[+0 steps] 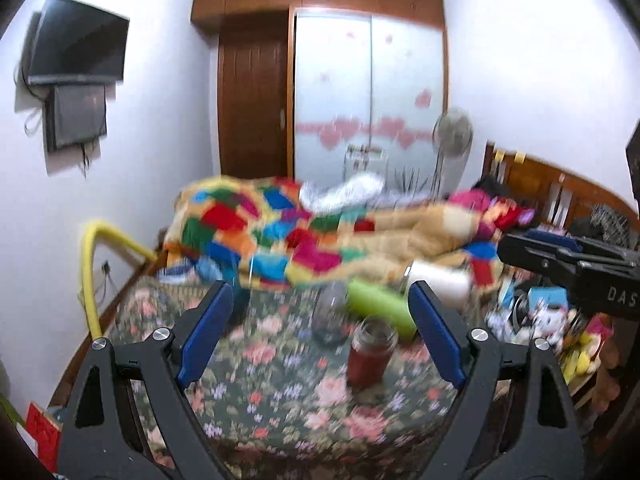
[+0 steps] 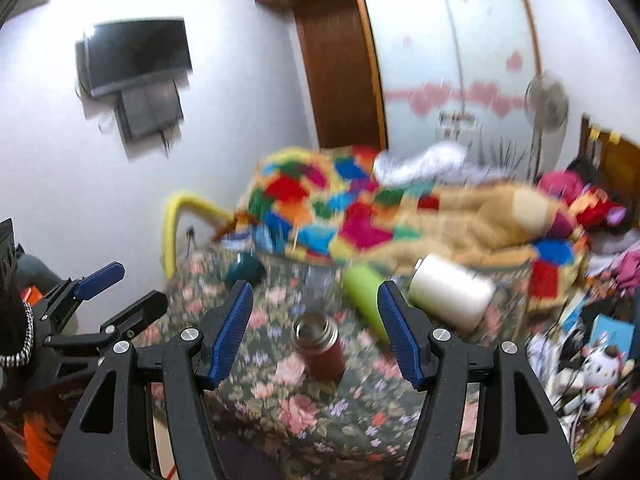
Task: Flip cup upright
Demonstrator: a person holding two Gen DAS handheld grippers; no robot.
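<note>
Both views are motion-blurred. A red-brown cup [image 1: 368, 354] with a steel rim stands upright, mouth up, on the floral bedspread [image 1: 280, 400]; it also shows in the right wrist view [image 2: 320, 346]. My left gripper [image 1: 320, 312] is open and empty, above and in front of the cup. My right gripper [image 2: 316, 320] is open and empty, the cup just below between its fingers. The right gripper's body also shows at the right edge of the left wrist view [image 1: 568, 264], and the left gripper at the left of the right wrist view [image 2: 100, 292].
A clear glass [image 1: 330, 314], a green bottle [image 1: 380, 308] and a white bottle [image 1: 440, 280] lie on the bed behind the cup. A teal cup [image 2: 244, 268] lies at the left. A patchwork quilt [image 1: 300, 232] covers the far bed. Toys and clutter [image 2: 592, 364] crowd the right.
</note>
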